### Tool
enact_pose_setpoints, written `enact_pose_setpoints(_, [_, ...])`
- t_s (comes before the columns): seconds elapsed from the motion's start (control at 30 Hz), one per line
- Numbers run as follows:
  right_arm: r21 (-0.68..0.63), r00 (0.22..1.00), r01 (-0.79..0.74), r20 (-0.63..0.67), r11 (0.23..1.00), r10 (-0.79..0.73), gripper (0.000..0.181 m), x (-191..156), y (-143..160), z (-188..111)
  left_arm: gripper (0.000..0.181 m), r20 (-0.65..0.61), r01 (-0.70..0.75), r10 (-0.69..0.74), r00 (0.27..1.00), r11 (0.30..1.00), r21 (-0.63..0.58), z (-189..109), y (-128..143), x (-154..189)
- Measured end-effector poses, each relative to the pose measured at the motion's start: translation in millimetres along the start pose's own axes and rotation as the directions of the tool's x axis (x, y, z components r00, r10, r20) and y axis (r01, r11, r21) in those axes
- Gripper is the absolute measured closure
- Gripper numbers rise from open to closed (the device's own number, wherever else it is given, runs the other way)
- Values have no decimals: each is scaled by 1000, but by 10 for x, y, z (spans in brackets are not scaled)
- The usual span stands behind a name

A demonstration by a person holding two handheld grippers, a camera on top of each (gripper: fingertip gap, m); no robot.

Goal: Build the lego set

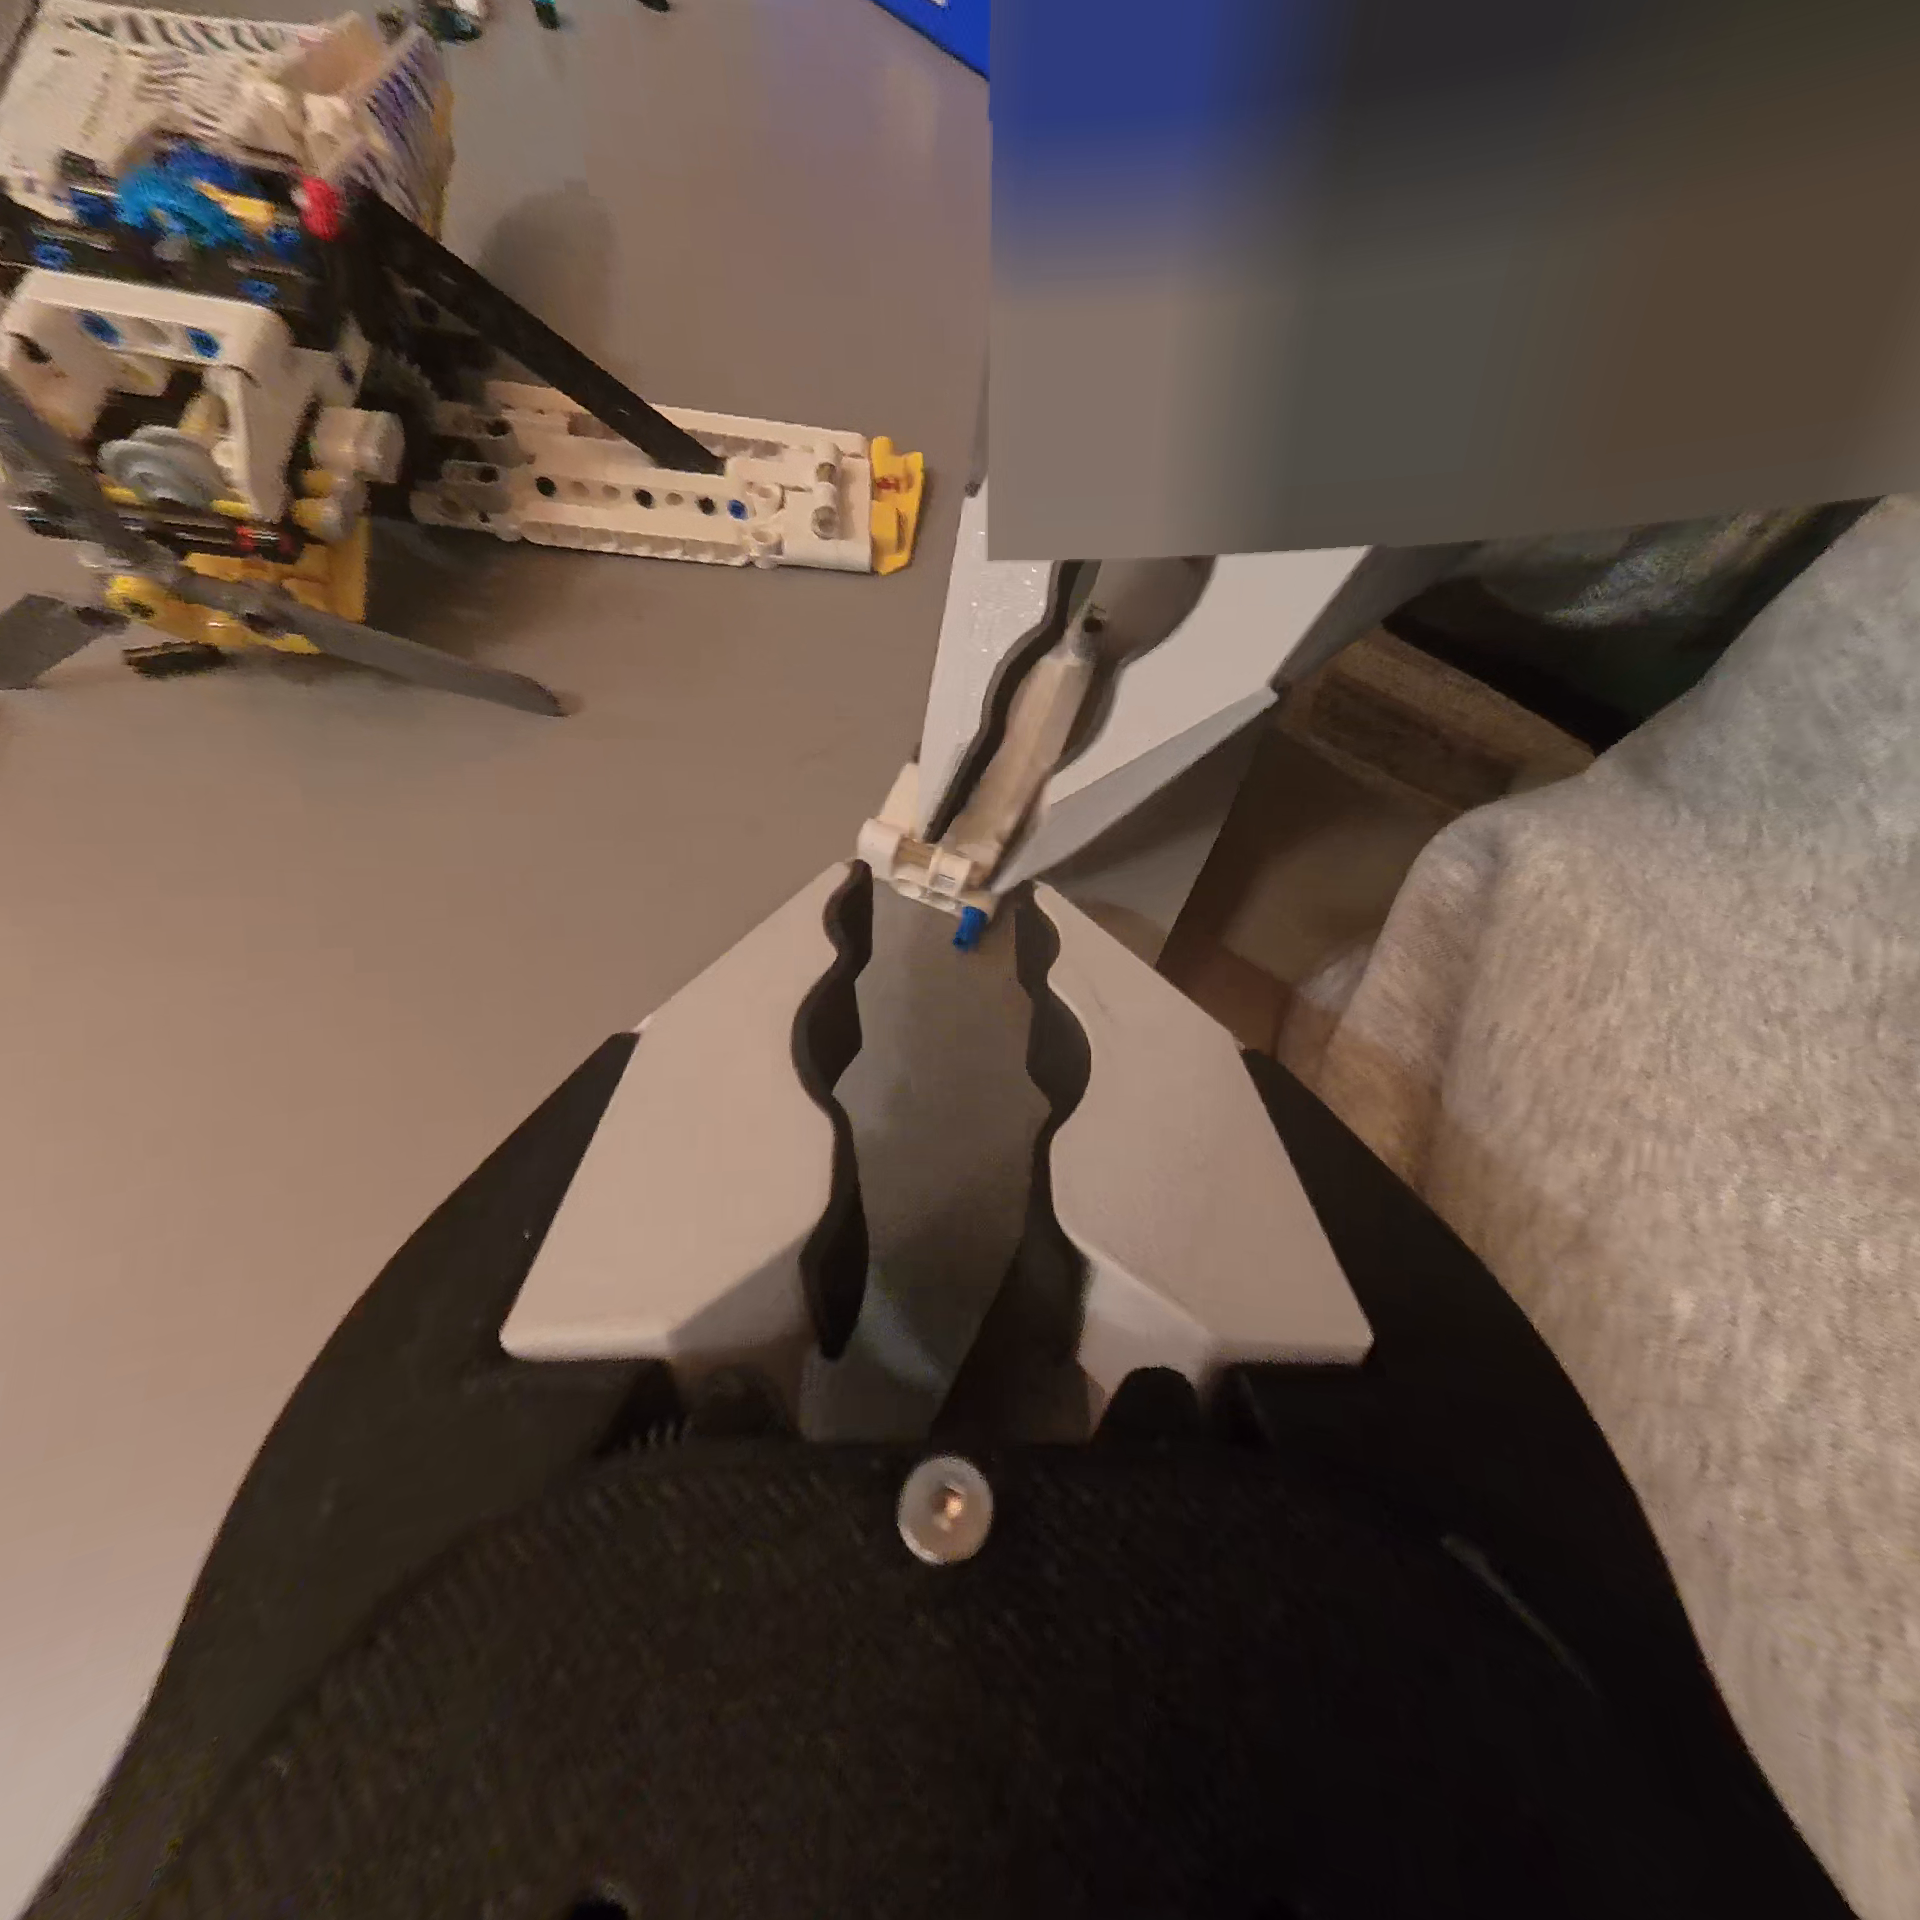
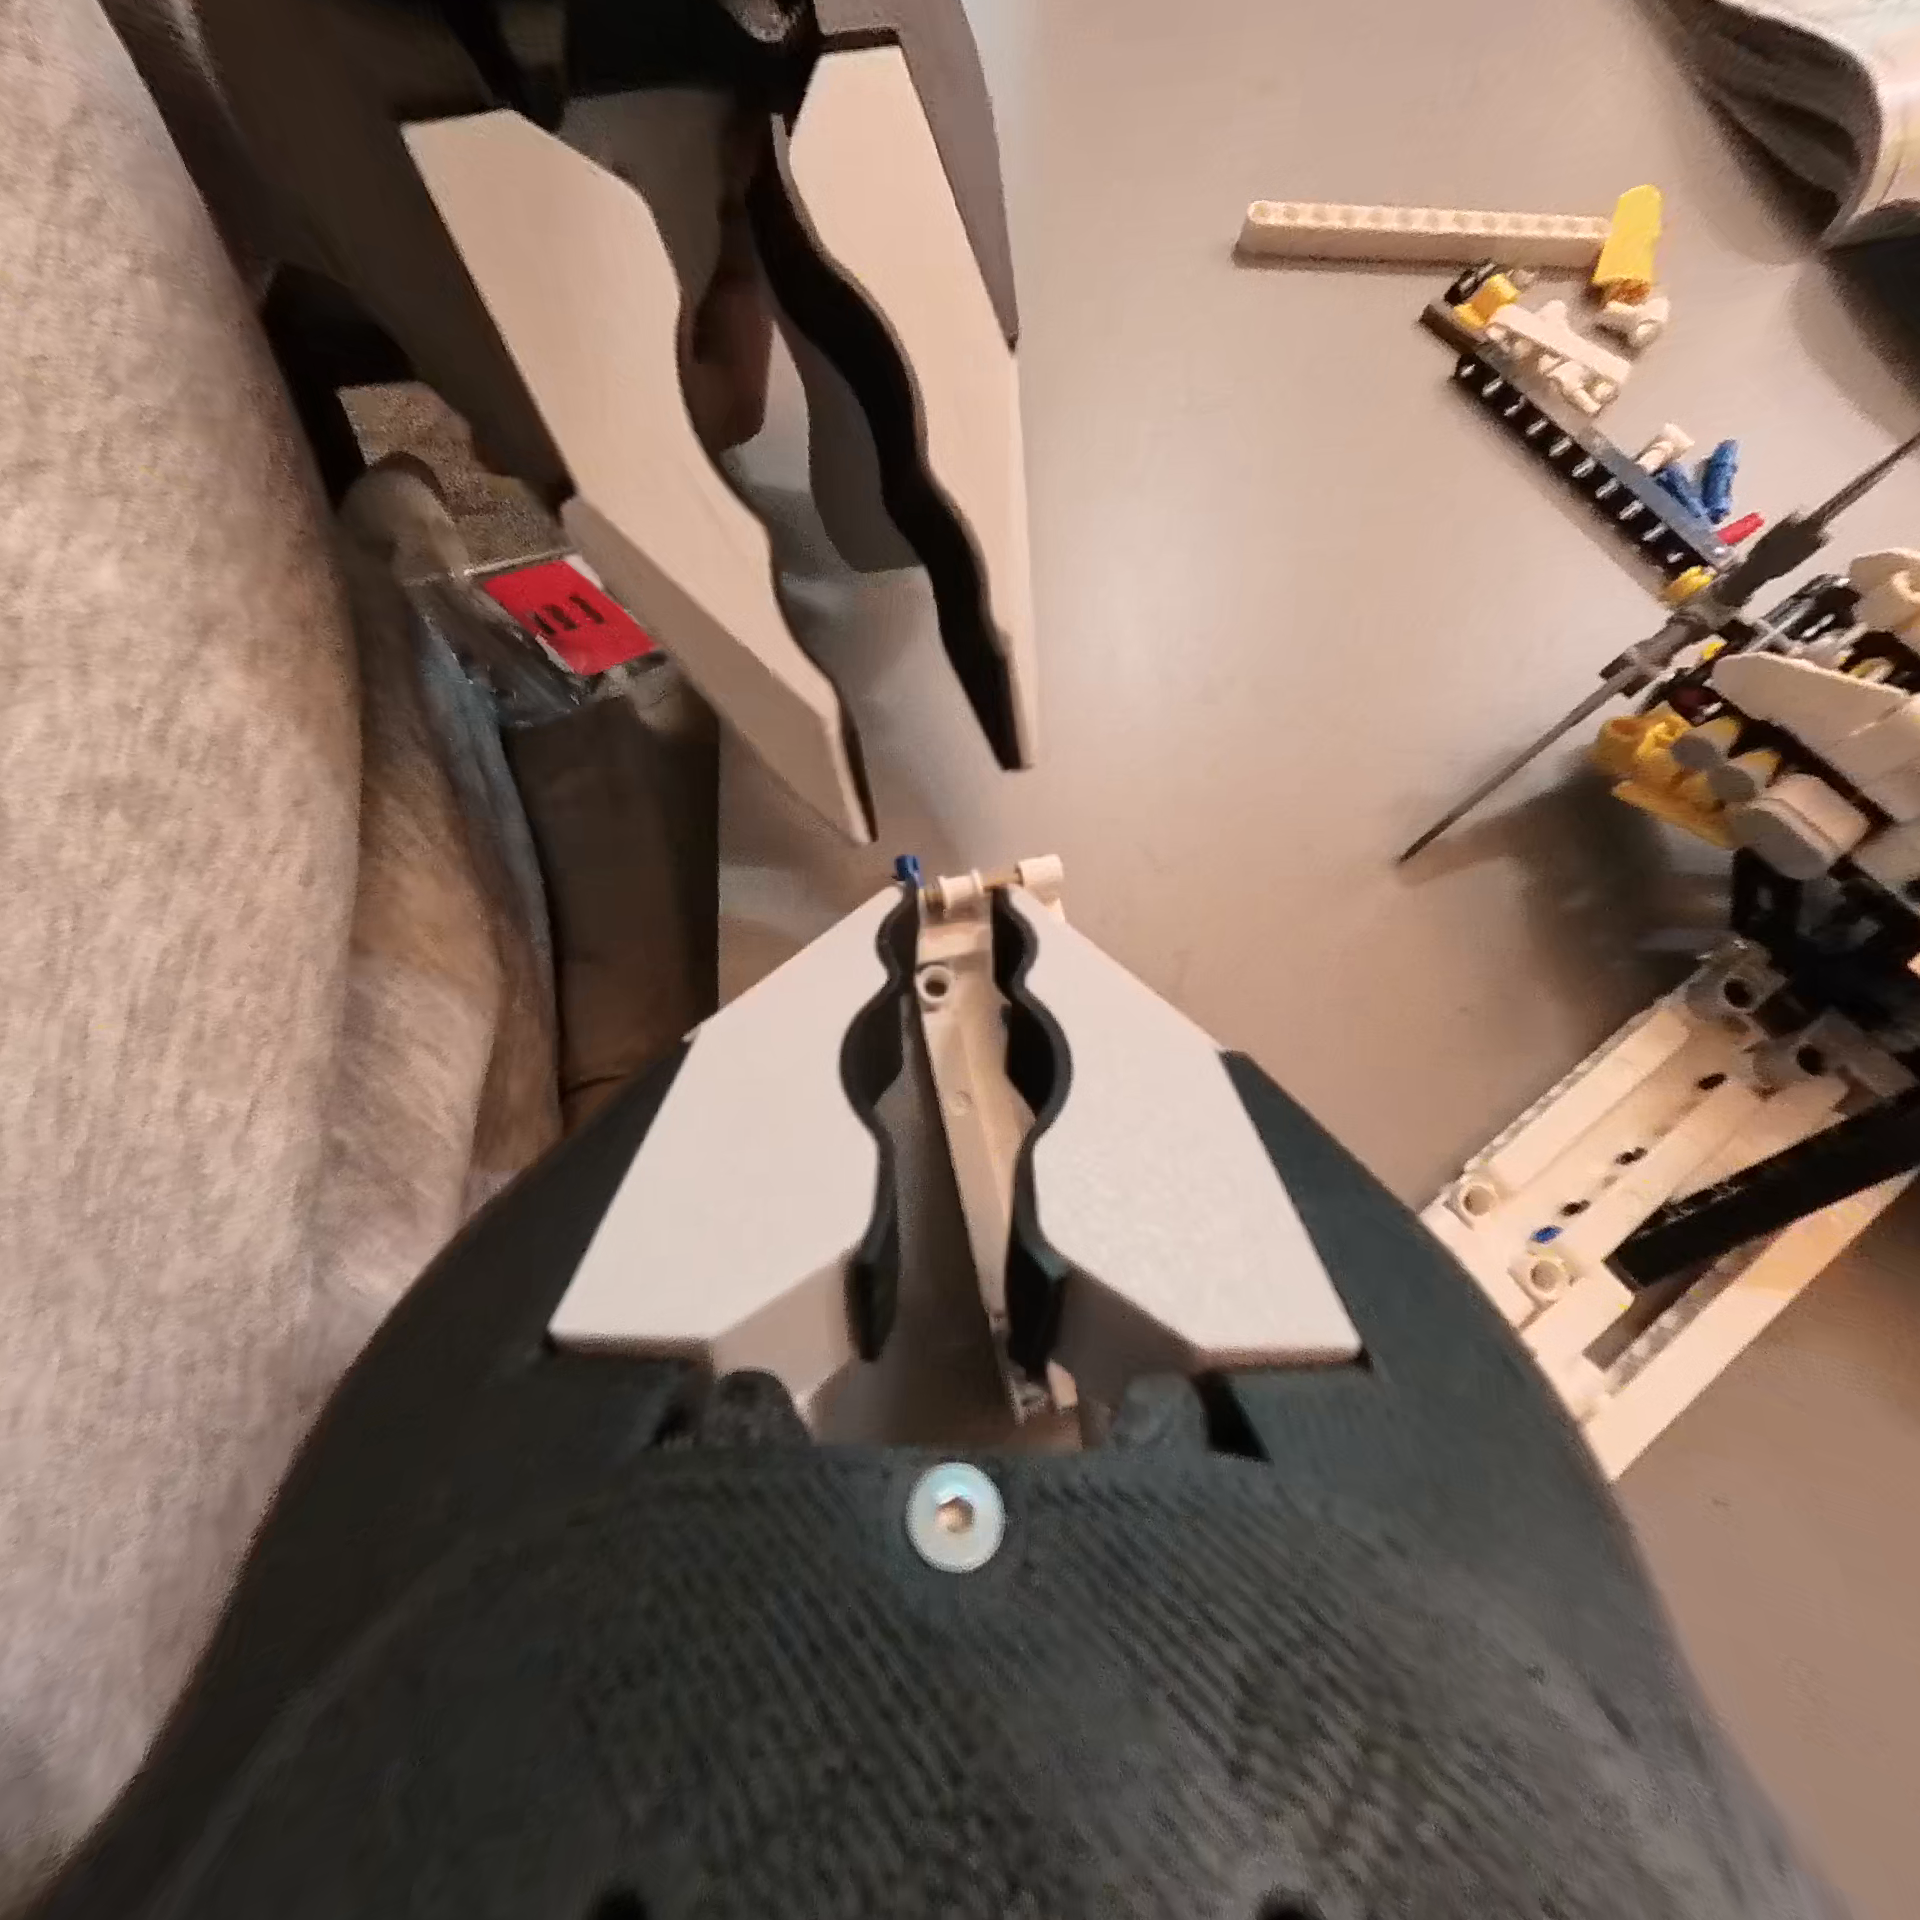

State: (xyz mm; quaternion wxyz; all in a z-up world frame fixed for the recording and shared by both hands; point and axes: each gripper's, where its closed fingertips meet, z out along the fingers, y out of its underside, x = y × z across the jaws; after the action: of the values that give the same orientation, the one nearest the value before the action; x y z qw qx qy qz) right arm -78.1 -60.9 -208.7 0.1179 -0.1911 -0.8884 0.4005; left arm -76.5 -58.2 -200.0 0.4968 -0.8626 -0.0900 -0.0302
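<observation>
My right gripper (image 2: 948, 906) is shut on a long white lego panel piece (image 2: 961, 1101). A blue pin (image 2: 909, 865) and white connectors (image 2: 1003, 878) stick out past its tips. In the left wrist view the right gripper (image 1: 971, 831) comes in from above, holding this white piece (image 1: 925, 864) with the blue pin (image 1: 968, 925) just in front of my left gripper (image 1: 940, 902). The left gripper is open and empty, its tips almost touching the piece. In the right wrist view the left gripper (image 2: 935, 795) hangs just above the piece. The partly built white, yellow and black model (image 1: 239, 395) stands on the grey table (image 1: 312, 987).
Loose lego parts (image 2: 1538, 343) and a long white beam (image 2: 1423, 234) lie at the far right of the table, beyond the model (image 2: 1766, 831). A printed booklet (image 1: 135, 73) lies behind the model. Grey fabric (image 1: 1662, 1039) lies beside the grippers, off the table edge. A bag with a red label (image 2: 582, 623) sits below.
</observation>
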Motion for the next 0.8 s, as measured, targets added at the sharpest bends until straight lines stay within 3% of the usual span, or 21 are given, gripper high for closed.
enact_pose_setpoints(0.2, [80, 999, -27, -41, 996, 30, 150, 65, -103, -134, 156, 64, 120, -131, 989, 981, 150, -183, -227, -315])
enact_pose_setpoints(0.37, [273, 971, -46, -214, 961, 108, 151, 332, -208, -455, 156, 90, 251, -303, 949, 895, 369, -333, -525, -707])
enact_pose_setpoints(0.57, [397, 868, -17, -449, 918, 210, 152, 788, -12, -1001, 145, 244, 149, -261, 934, 905, 398, -503, -560, -1155])
enact_pose_setpoints(0.8, [681, 748, 31, -501, 731, 435, 156, 1185, 109, -1713, 148, 276, 184, -322, 906, 885, 429, -587, -526, -1333])
